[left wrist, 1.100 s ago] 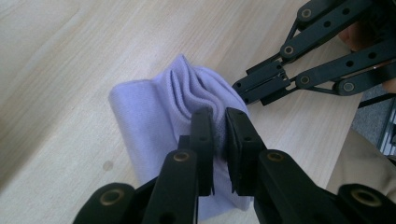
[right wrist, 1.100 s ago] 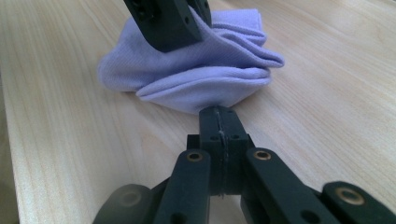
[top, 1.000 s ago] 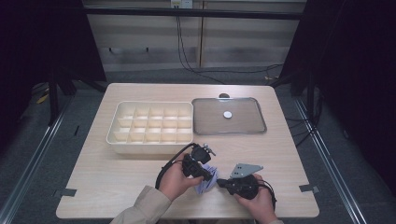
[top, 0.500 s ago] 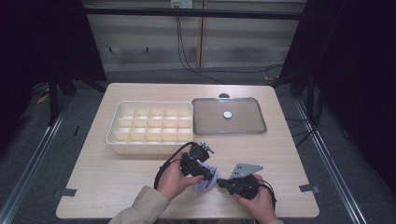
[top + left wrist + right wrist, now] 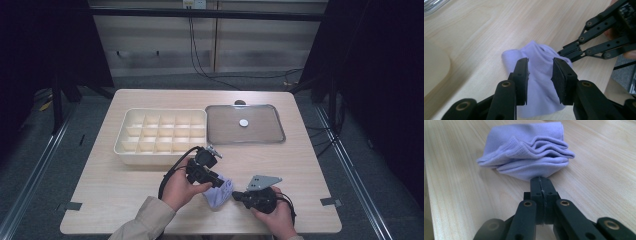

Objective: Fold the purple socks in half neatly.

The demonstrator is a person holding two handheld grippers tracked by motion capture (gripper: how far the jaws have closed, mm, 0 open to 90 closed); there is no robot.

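At the left of the desk [image 5: 125, 180] stands a cream compartment tray [image 5: 162, 135], and just in front of it the left gripper [image 5: 540, 75] hovers over a folded lilac cloth [image 5: 537, 82], its jaws having just been opening, parted above the fabric with the pads not pressing on it. The cloth [image 5: 217, 192] lies near the front edge of the desk between the two hands. To its right the right gripper [image 5: 541, 182] has its jaws closed tight on the cloth's [image 5: 529, 152] near corner, with a steel tray [image 5: 245, 135] well behind.
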